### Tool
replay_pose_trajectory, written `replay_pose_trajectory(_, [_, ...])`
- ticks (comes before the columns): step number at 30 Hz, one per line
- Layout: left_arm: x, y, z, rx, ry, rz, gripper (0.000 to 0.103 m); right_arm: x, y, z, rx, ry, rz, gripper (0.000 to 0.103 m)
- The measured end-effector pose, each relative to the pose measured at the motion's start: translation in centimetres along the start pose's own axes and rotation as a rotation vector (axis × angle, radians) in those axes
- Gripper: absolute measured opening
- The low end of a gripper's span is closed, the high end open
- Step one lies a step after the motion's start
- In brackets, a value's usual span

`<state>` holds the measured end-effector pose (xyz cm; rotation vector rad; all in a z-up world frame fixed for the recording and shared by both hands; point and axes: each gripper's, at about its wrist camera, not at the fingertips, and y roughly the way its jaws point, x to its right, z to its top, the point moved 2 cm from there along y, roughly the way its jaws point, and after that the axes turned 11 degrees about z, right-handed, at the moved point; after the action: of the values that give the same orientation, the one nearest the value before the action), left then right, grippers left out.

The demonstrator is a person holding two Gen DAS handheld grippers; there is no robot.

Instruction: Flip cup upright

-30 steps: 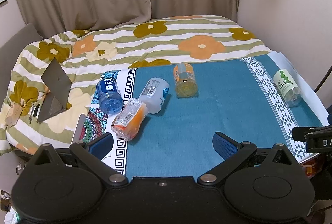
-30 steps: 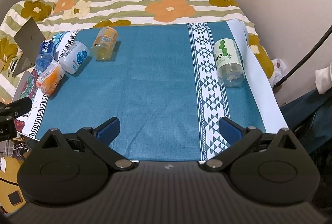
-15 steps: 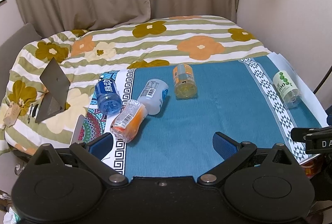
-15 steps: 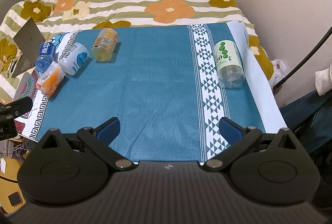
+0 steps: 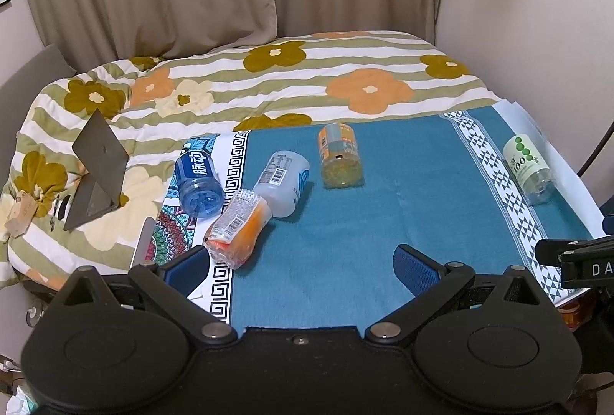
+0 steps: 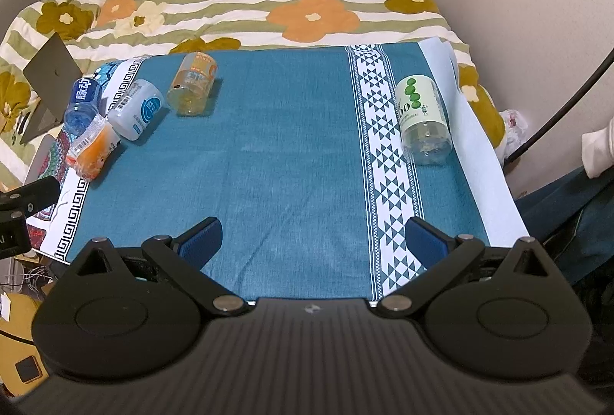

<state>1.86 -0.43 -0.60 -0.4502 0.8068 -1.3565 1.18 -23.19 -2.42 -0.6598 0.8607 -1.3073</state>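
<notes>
Several cup-like cut bottles lie on their sides on a teal cloth. At the left are a blue one, an orange one and a white one. A yellow-orange one lies at the middle back. A green-and-white one lies at the right; it also shows in the right wrist view. My left gripper is open and empty above the cloth's near edge. My right gripper is open and empty, well short of the green-and-white cup.
A flowered, striped quilt covers the bed behind the cloth. A grey folded stand sits at the left on the quilt. A wall is close on the right, with a black cable beside the bed.
The left wrist view has drawn back and up slightly, so the cups sit a little lower and farther. The right view has barely shifted. Both grippers stay open.
</notes>
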Motion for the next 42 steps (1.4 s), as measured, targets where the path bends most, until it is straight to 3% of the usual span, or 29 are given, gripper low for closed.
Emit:
replay_pose_trajectory(29, [0.3, -0.3, 0.2, 0.001, -0.010, -0.011, 0.103, -0.4, -0.5, 0.4, 0.013, -0.009, 0.002, 0.103])
replay_pose_trajectory(42, [1.2, 1.1, 2.7, -0.034, -0.021, -0.017, 0.103, 1.0, 0.1, 2.3, 0.018, -0.017, 0.030, 0.103])
